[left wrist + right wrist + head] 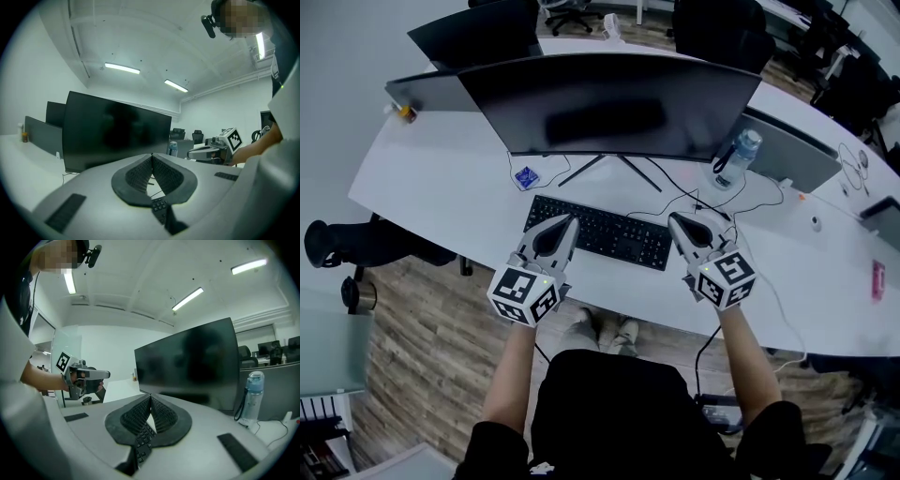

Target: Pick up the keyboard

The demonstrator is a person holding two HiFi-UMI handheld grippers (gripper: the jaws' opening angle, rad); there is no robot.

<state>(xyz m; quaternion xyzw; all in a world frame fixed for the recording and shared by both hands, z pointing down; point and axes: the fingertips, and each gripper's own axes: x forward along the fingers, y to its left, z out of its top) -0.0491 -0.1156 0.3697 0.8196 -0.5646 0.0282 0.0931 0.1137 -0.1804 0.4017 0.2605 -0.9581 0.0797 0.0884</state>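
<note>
A black keyboard (602, 232) lies flat on the white desk (441, 192) in front of a big dark monitor (609, 103). My left gripper (568, 222) hovers over the keyboard's left end, its jaws shut with nothing between them. My right gripper (674, 221) is over the keyboard's right end, also shut and empty. In the left gripper view the gripper (152, 155) shows closed pads with keys of the keyboard (160, 207) below. The right gripper view has the gripper (151, 397) closed above the keyboard (143, 441). Whether either gripper touches the keyboard I cannot tell.
A clear water bottle (737, 157) stands right of the monitor, with black cables (741, 202) trailing across the desk behind the keyboard. A small blue packet (526, 177) lies by the monitor stand. A second monitor (478, 33) stands behind. The desk's front edge runs just under both grippers.
</note>
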